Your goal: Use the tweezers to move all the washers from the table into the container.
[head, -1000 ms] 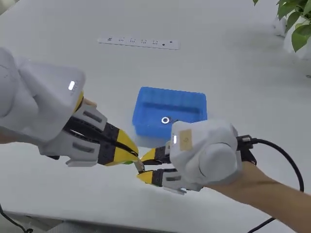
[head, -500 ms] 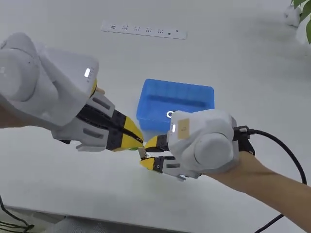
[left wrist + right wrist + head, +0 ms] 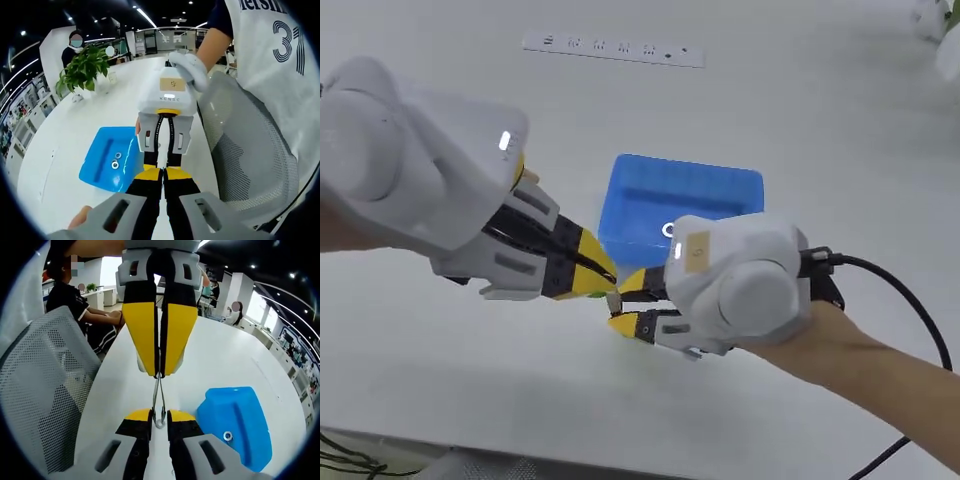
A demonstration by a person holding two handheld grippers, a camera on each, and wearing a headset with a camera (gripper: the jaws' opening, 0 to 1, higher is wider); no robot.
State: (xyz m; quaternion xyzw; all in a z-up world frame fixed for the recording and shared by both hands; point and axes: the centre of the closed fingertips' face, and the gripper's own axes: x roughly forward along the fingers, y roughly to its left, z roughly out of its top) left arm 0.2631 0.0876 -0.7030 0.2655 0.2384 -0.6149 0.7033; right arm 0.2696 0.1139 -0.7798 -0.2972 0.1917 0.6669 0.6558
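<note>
Thin metal tweezers hang between my two grippers, just in front of the blue container. My left gripper comes in from the left and is shut on one end of the tweezers. From the right, my right gripper has its jaws closed around the looped end. In the right gripper view the left gripper pinches the tweezers from above, over the right gripper. Two washers lie inside the container. One washer also shows in the container.
A white power strip lies at the far side of the table. A black cable trails from the right gripper. A mesh chair stands by the table's near edge and a potted plant at its far end. People sit in the background.
The head view has shifted. Both grippers stay joined at the tweezers and have come slightly closer to the container.
</note>
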